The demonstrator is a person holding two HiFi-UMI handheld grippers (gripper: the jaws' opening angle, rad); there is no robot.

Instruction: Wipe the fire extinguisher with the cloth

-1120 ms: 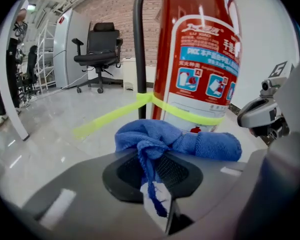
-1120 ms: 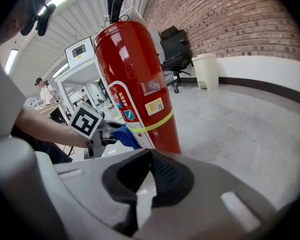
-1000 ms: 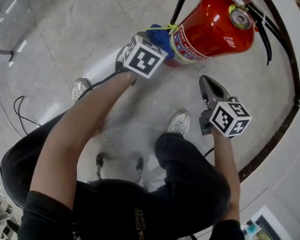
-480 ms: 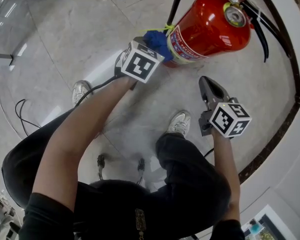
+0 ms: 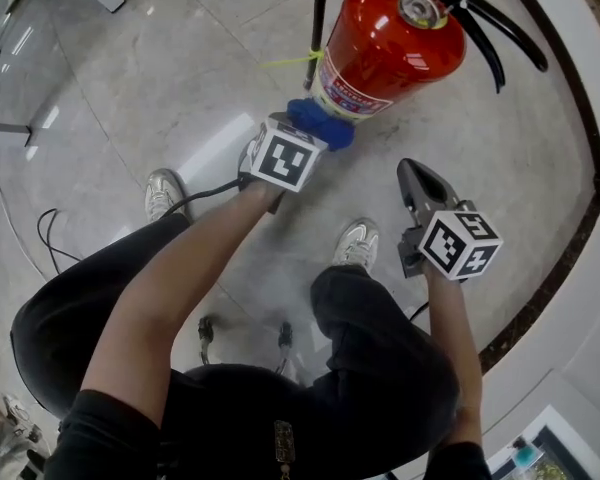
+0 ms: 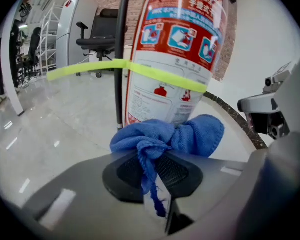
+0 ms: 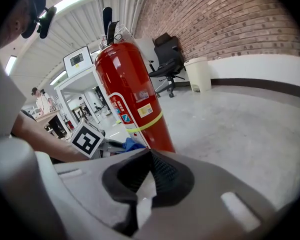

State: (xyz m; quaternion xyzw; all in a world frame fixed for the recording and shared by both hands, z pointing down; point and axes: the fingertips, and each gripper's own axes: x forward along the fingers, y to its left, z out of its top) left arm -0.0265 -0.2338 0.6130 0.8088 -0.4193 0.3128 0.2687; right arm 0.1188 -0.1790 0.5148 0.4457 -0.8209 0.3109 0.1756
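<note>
A red fire extinguisher (image 5: 390, 43) stands upright on the floor, with a black hose and a yellow-green band (image 6: 140, 71) around its white label. My left gripper (image 5: 290, 138) is shut on a bunched blue cloth (image 5: 322, 123), which presses against the lower part of the cylinder near its base. In the left gripper view the blue cloth (image 6: 172, 136) lies against the label (image 6: 172, 59). My right gripper (image 5: 412, 173) is shut and empty, held to the right of the extinguisher and short of it. The right gripper view shows the extinguisher (image 7: 132, 99) ahead and to the left.
The person's two shoes (image 5: 358, 243) (image 5: 160, 188) stand on the pale marble floor just behind the grippers. A dark curved floor border (image 5: 570, 228) runs along the right. A cable (image 5: 45, 233) lies at the left. An office chair (image 7: 167, 59) and a bin (image 7: 197, 74) stand by the brick wall.
My left gripper with the blue cloth has slid down the extinguisher's side from the label to near its base. The head view has shifted, so the extinguisher looks more upright. My right gripper has barely moved.
</note>
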